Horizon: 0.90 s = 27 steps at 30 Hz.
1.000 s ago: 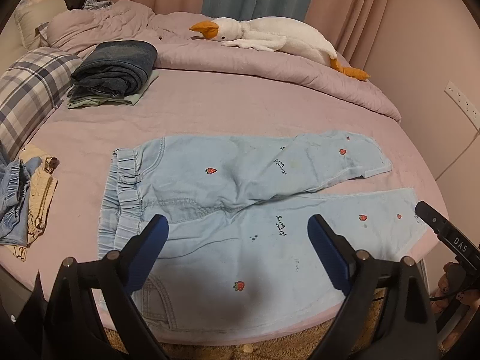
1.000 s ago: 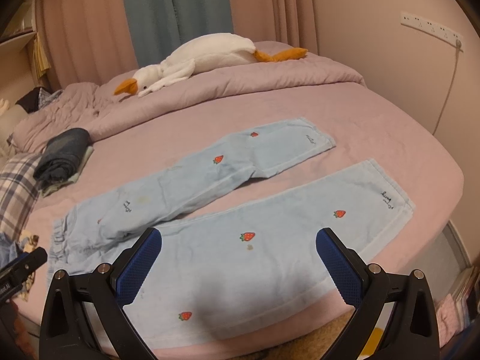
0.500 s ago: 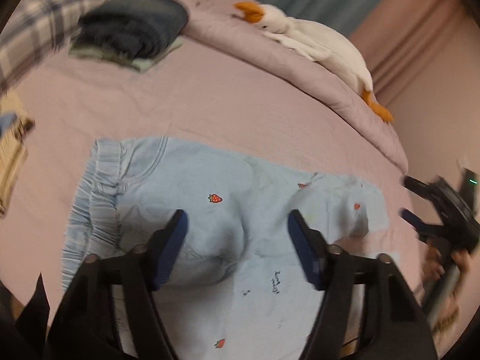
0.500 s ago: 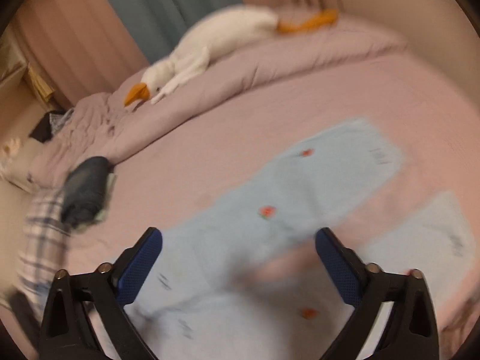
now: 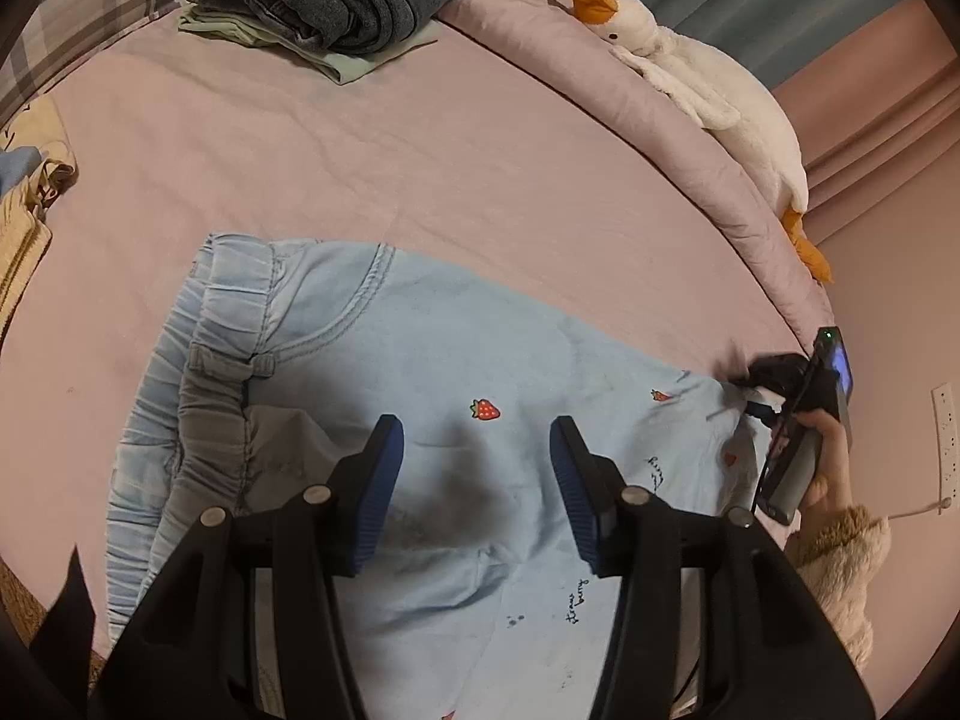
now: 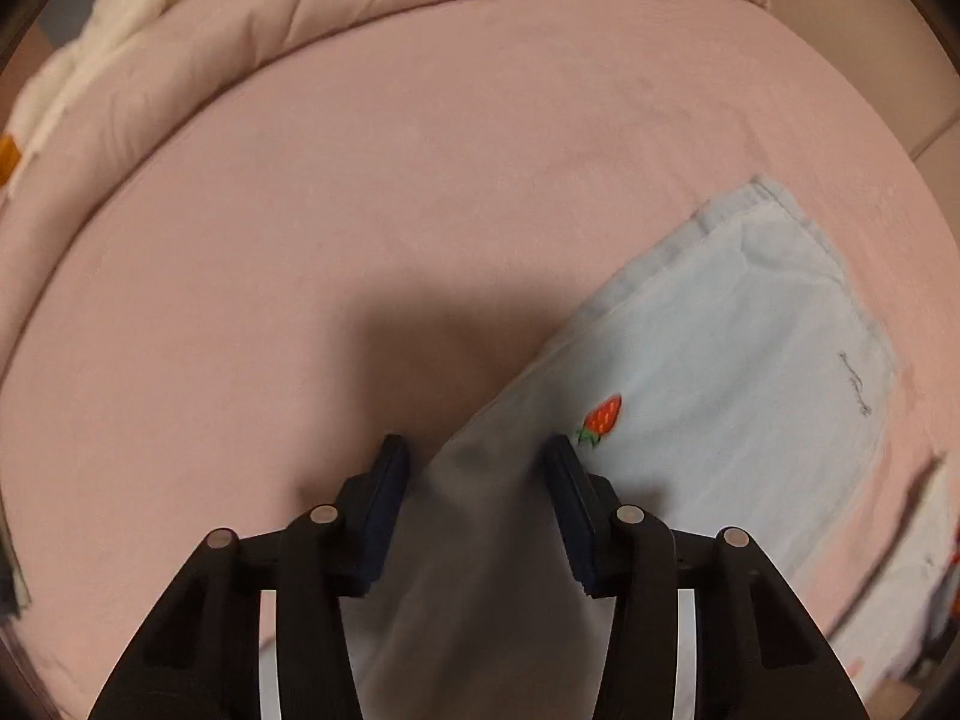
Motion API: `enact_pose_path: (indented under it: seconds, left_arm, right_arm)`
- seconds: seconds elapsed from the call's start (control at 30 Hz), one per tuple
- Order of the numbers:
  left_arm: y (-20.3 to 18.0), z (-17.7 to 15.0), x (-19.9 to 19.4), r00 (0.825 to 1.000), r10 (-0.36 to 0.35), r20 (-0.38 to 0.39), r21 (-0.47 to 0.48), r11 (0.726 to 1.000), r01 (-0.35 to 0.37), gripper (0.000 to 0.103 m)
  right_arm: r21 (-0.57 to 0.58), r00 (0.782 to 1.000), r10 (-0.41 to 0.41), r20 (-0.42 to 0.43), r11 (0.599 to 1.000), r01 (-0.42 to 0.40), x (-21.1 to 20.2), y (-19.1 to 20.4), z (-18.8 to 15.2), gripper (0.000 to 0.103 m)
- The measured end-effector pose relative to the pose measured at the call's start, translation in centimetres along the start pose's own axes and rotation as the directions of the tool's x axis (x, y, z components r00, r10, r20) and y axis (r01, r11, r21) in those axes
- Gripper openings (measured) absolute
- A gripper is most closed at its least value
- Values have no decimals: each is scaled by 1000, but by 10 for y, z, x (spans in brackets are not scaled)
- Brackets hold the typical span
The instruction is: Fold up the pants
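Light blue pants [image 5: 480, 360] with strawberry prints lie flat on the pink bed [image 5: 420, 150], waistband [image 5: 198, 396] to the left. My left gripper [image 5: 474, 468] hovers low over the seat area, its jaws closing, cloth below and between them but not pinched. In the right wrist view, my right gripper [image 6: 477, 468] is down at the upper edge of the far pant leg [image 6: 720, 360], close to its hem. Its jaws are closing astride that edge, one finger on the sheet, one on the cloth. The left wrist view shows the right gripper [image 5: 750, 396] in a hand with a fuzzy sleeve.
A stack of folded dark clothes [image 5: 336, 6] sits at the far left of the bed, next to a plaid pillow [image 5: 90, 18]. A plush goose [image 5: 690, 66] lies on the rolled duvet [image 6: 300, 18]. Loose clothes [image 5: 24, 204] lie at the left edge.
Both grippers dropped toward the pants and narrowed their jaws. The right one swung across to the far leg near its hem. The left one rolled and moved in over the seat.
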<state>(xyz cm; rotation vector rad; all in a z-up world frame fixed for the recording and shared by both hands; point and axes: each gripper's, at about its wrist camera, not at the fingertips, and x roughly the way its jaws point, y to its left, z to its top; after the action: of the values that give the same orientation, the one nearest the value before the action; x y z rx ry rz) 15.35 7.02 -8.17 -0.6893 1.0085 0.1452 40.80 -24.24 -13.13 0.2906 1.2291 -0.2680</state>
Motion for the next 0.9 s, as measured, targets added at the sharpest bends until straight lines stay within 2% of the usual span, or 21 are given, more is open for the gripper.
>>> enact_pose_path:
  seconds: [0.03, 0.07, 0.13, 0.17, 0.23, 0.33, 0.43, 0.5, 0.57, 0.63, 0.67, 0.7, 0.73, 0.77, 0.83, 0.9]
  left_arm:
    - [0, 1, 2, 1000, -6, -10, -9, 1000, 5, 54]
    - [-1, 3, 3, 999, -20, -25, -29, 999, 19, 56]
    - [-3, 6, 3, 998, -51, -34, -53, 997, 49, 65]
    - [-6, 8, 1, 998, -64, -29, -60, 996, 62, 66]
    - [-15, 10, -2, 997, -74, -19, -65, 995, 73, 72]
    - [-37, 17, 3, 993, -118, -28, -60, 991, 116, 76]
    - [-58, 25, 22, 992, -105, -64, -37, 994, 103, 77]
    - [-66, 33, 43, 992, -70, -108, -41, 997, 66, 77]
    - [-65, 40, 67, 982, -46, -183, -75, 997, 33, 76]
    - [-60, 44, 85, 972, -15, -235, -108, 994, -11, 74]
    - [-57, 46, 93, 968, 6, -250, -120, 992, -37, 71]
    - [-52, 48, 101, 966, 23, -259, -123, 991, -57, 53]
    - [-50, 49, 105, 963, 41, -265, -112, 991, -73, 18]
    - [-47, 50, 107, 963, 36, -266, -102, 993, -65, 5]
    - [-43, 48, 95, 971, -15, -237, -116, 993, -13, 5]
    - [-47, 44, 55, 982, -96, -163, -64, 994, 86, 5]
  right_arm:
    - [-7, 1000, -8, 7, 1000, 8, -3, -3, -2, 19]
    - [-2, 1000, 19, 9, 1000, -19, -8, -9, -4, 6]
    - [10, 992, 119, 46, 993, -120, -31, -27, -12, 5]
    - [6, 983, 163, 81, 986, -164, -47, -38, -19, 5]
    - [-1, 952, 264, 156, 964, -267, -85, -65, -45, 5]
    - [-25, 891, 382, 245, 921, -388, -128, -110, -94, 5]
    - [-37, 856, 422, 298, 901, -431, -148, -145, -144, 5]
    - [-54, 850, 424, 313, 901, -430, -151, -159, -163, 5]
    - [-69, 850, 416, 324, 906, -418, -150, -169, -179, 5]
    - [-70, 840, 431, 328, 898, -433, -153, -176, -187, 5]
    - [-75, 834, 448, 321, 890, -449, -154, -181, -190, 5]
    - [-75, 828, 462, 316, 883, -464, -153, -186, -180, 5]
    - [-72, 822, 476, 313, 875, -479, -152, -185, -175, 5]
    - [-81, 819, 483, 310, 872, -483, -151, -181, -173, 5]
    - [-83, 820, 488, 300, 870, -487, -148, -176, -169, 5]
    - [-92, 823, 467, 324, 881, -464, -154, -174, -167, 5]
